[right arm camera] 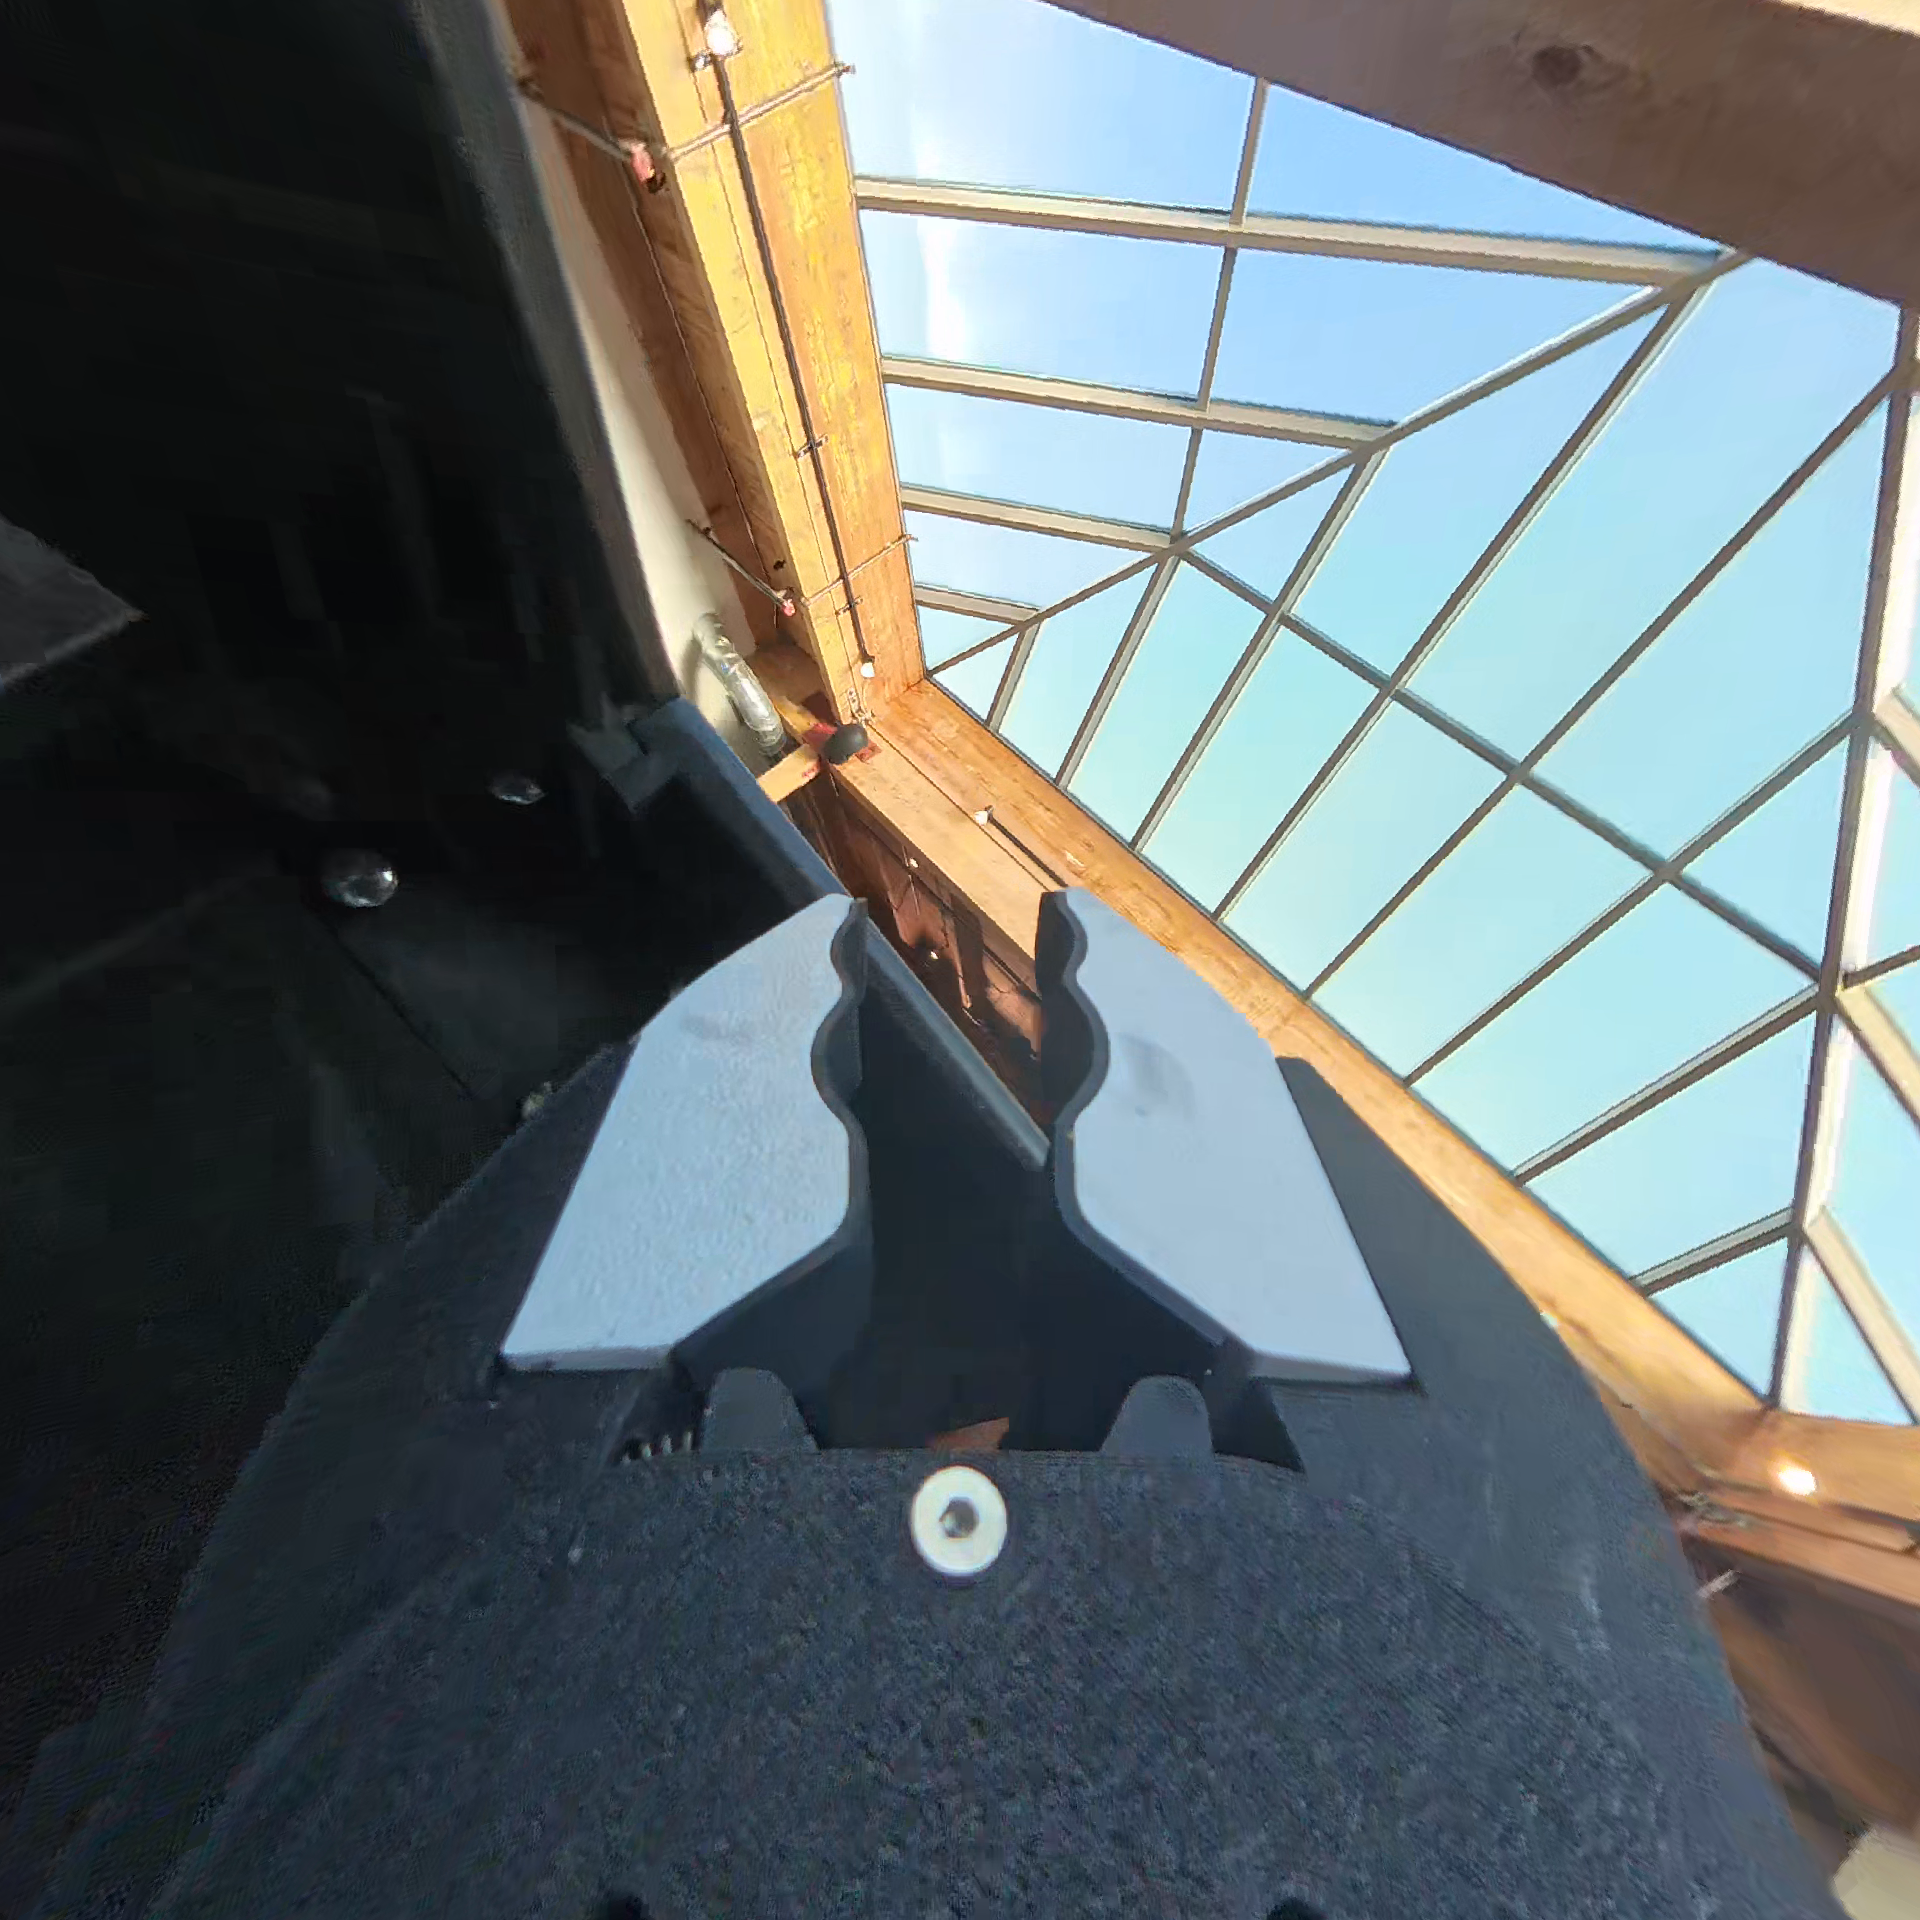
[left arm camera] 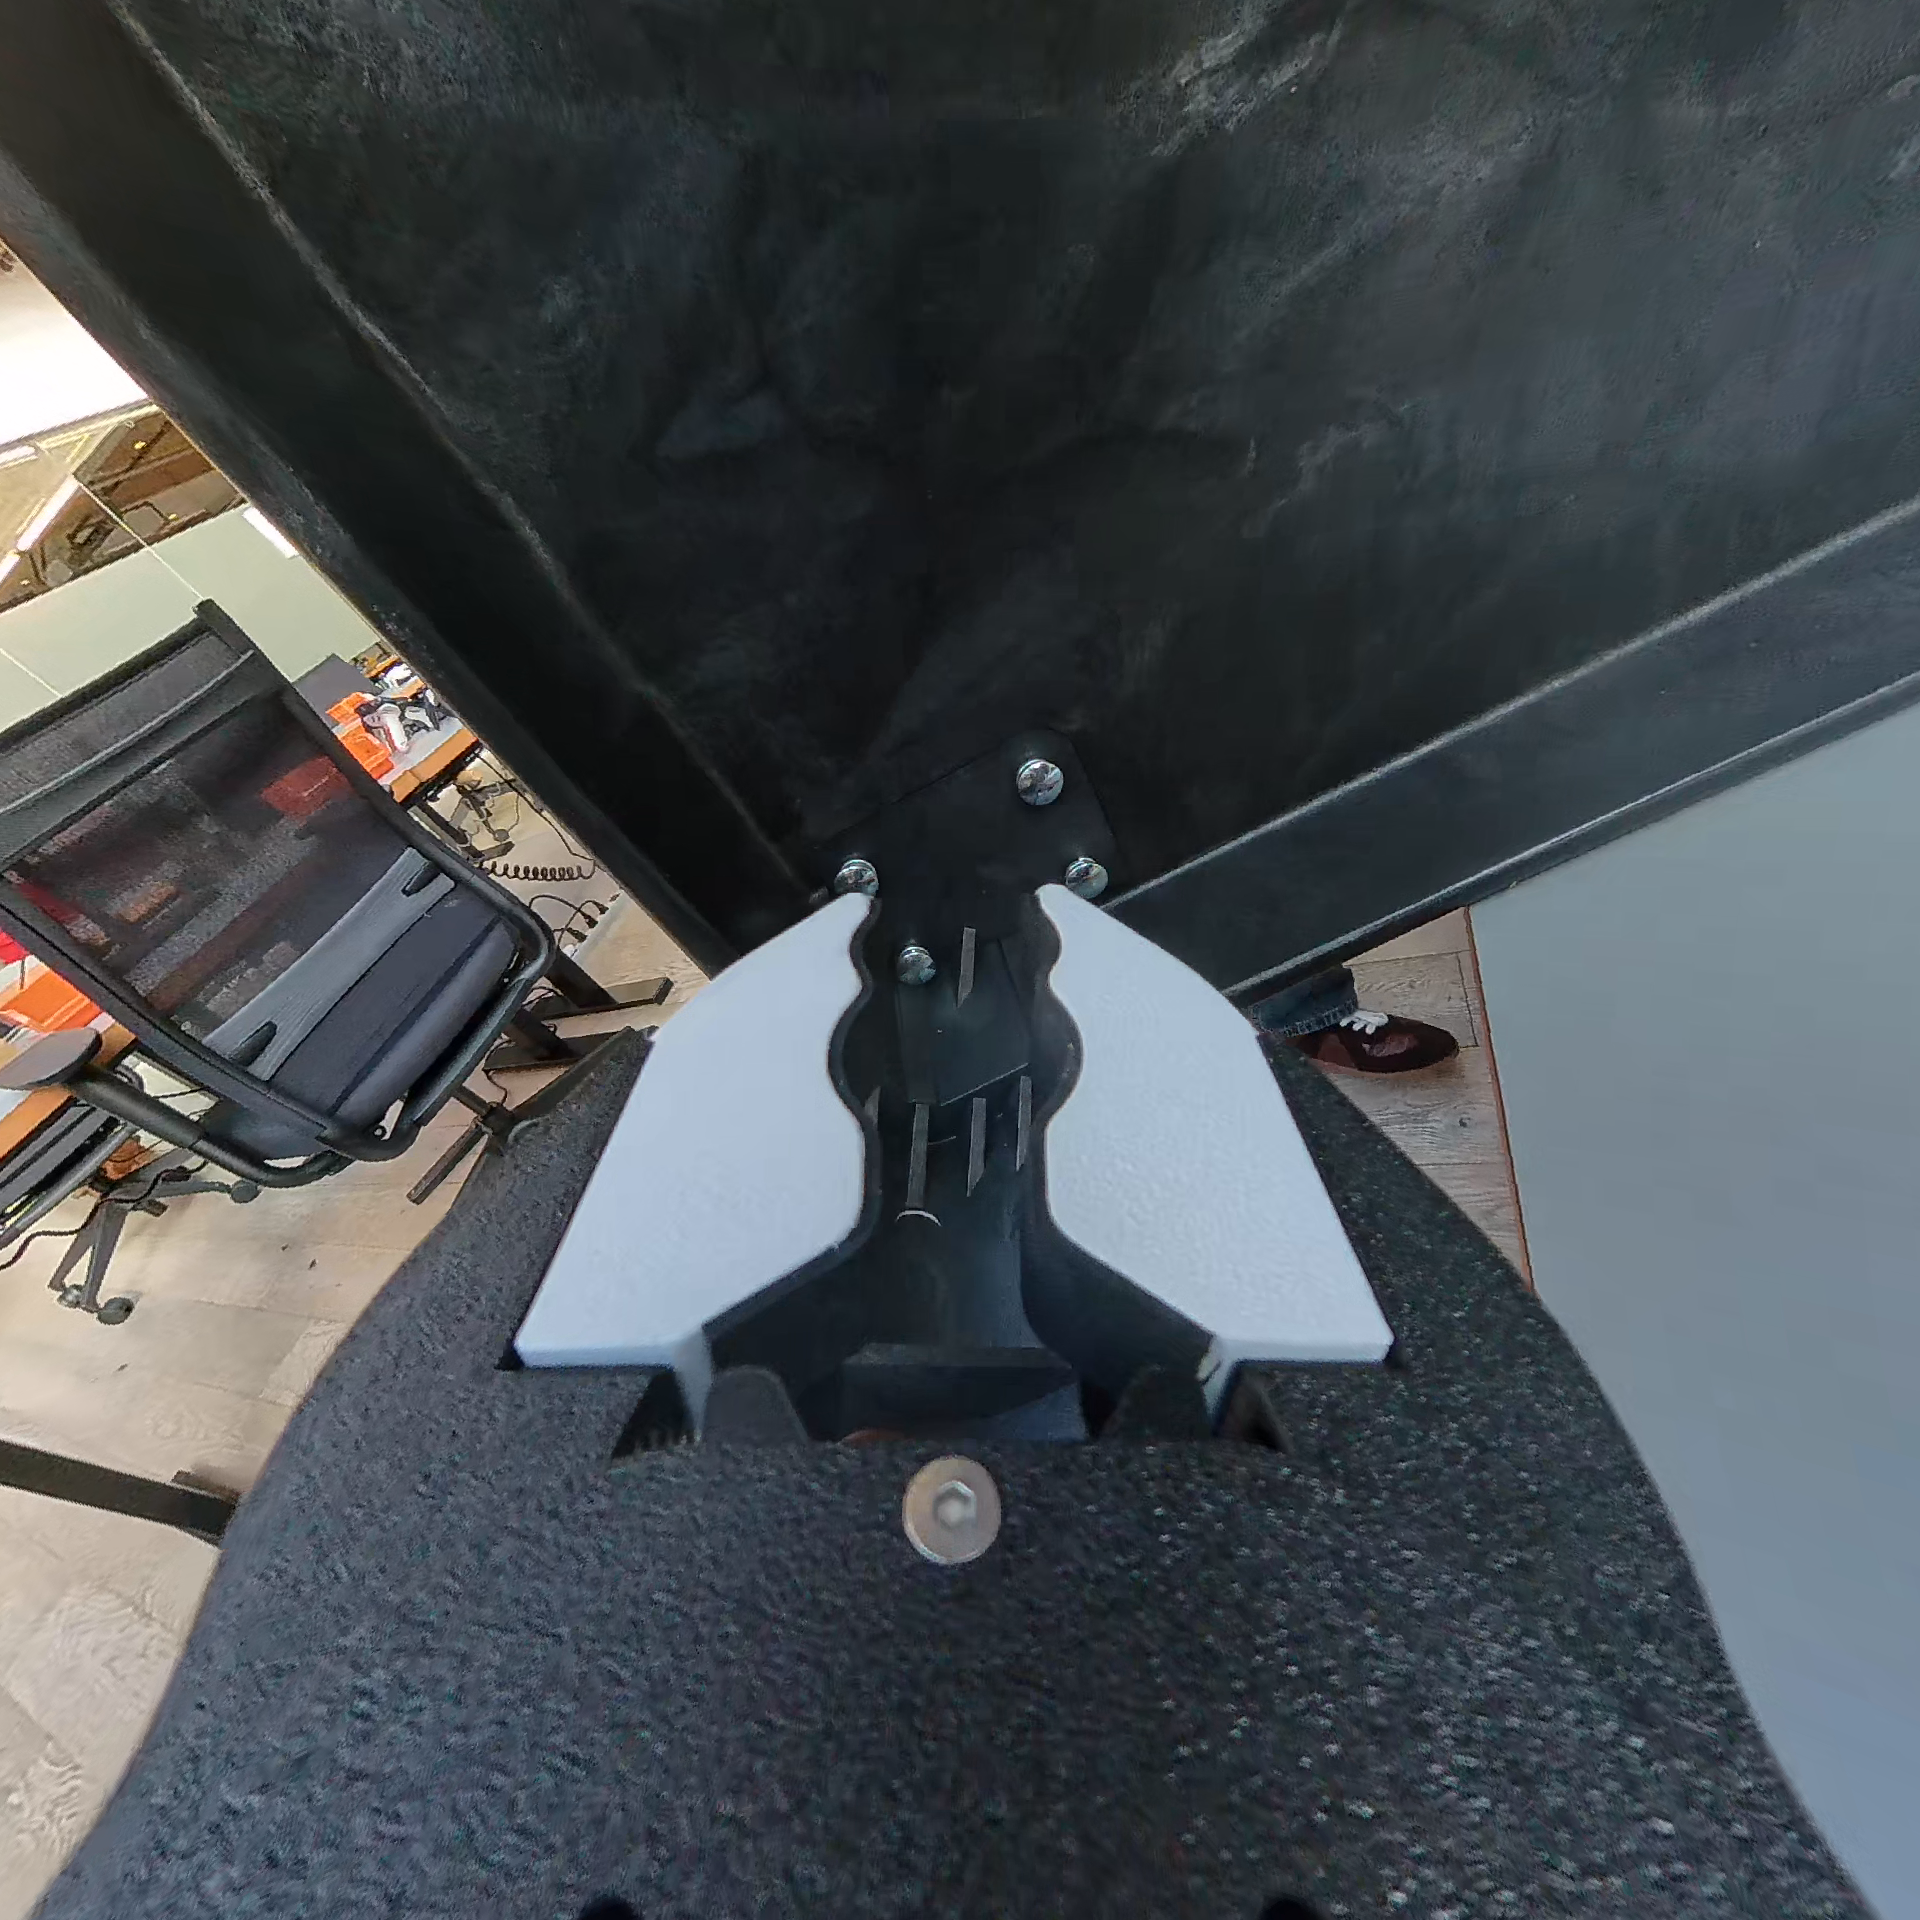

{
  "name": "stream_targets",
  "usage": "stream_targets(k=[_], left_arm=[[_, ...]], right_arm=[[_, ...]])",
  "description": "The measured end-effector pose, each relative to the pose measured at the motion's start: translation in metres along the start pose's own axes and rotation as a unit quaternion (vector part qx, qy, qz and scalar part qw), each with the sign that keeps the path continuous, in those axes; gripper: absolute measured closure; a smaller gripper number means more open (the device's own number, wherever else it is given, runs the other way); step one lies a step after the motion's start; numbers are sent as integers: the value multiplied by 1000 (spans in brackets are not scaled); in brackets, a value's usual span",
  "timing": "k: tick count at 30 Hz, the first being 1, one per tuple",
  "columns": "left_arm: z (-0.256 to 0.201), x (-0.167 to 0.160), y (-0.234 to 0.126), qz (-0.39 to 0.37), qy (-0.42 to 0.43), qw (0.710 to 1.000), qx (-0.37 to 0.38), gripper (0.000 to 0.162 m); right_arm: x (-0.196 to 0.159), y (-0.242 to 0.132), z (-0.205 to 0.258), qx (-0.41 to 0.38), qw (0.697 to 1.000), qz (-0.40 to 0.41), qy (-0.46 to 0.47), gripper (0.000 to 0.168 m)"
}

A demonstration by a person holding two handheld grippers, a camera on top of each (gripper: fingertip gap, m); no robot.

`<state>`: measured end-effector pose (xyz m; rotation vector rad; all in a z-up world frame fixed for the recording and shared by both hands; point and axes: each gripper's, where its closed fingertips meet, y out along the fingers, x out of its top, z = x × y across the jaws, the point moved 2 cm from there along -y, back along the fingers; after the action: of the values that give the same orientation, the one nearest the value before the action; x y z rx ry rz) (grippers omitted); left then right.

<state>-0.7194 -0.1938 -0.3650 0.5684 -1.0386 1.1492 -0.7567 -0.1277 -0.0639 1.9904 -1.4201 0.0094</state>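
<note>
In the left wrist view my left gripper (left arm camera: 956,896) points at the underside of a black tabletop (left arm camera: 1039,364). Its white fingers (left arm camera: 727,1122) stand apart. A black bracket (left arm camera: 987,831) with several silver screws is fixed to that underside, and its black stem runs down between the jaws. I cannot tell whether the fingers touch it. In the right wrist view my right gripper (right arm camera: 951,902) points upward. Its fingers (right arm camera: 707,1132) stand apart with nothing held. A black panel with a thin grey edge (right arm camera: 956,1049) crosses behind the gap.
A black mesh office chair (left arm camera: 260,883) stands on the wooden floor (left arm camera: 208,1351) at the left. A person's shoe (left arm camera: 1371,1034) shows beyond the table frame, beside a grey panel (left arm camera: 1714,1039). Overhead are wooden beams (right arm camera: 790,364) and a glass skylight (right arm camera: 1455,623). The left gripper's tips are roughly 30 cm from the right gripper's.
</note>
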Motion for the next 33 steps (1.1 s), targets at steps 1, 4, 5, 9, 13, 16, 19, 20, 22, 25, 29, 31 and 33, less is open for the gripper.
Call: stream_targets(k=[1, 4, 5, 9, 13, 16, 19, 20, 22, 25, 29, 31, 33], left_arm=[[0, 0, 0, 0, -1, 1000, 0, 137], [2, -2, -1, 1, -4, 1000, -2, 137], [2, -2, -1, 1, -4, 1000, -3, 137], [1, -2, -3, -1, -2, 1000, -5, 137], [-2, -2, -4, -1, 8, 1000, -9, 137], [-3, -2, -4, -2, 8, 1000, -11, 138], [-3, -2, -4, -1, 6, 1000, -12, 137], [-3, -2, -4, -2, 6, 1000, -12, 137], [-3, -1, -4, -2, 5, 1000, -13, 137], [-2, -2, -4, -2, 4, 1000, -14, 138], [-2, -1, -4, -3, 0, 1000, -15, 137], [-2, -1, -4, -2, 1, 1000, -16, 137], [-3, -1, -4, -2, 3, 1000, -16, 137]], right_arm=[[-3, 7, 2, 16, 999, 11, -35, 131], [-13, 21, 16, 74, 989, 34, -124, 121], [-17, 24, 22, 93, 984, 44, -148, 121], [-27, 38, 30, 111, 970, 72, -204, 120], [-28, 46, 32, 123, 966, 109, -198, 118], [-35, 50, 37, 115, 956, 137, -231, 107], [-38, 55, 39, 96, 953, 149, -244, 102], [-38, 56, 40, 98, 954, 153, -240, 102], [-38, 57, 41, 100, 955, 158, -232, 101], [-36, 56, 41, 101, 955, 148, -234, 101], [-29, 51, 42, 116, 965, 121, -203, 102], [-27, 52, 38, 107, 968, 119, -191, 108], [-30, 55, 35, 95, 968, 132, -190, 112]])
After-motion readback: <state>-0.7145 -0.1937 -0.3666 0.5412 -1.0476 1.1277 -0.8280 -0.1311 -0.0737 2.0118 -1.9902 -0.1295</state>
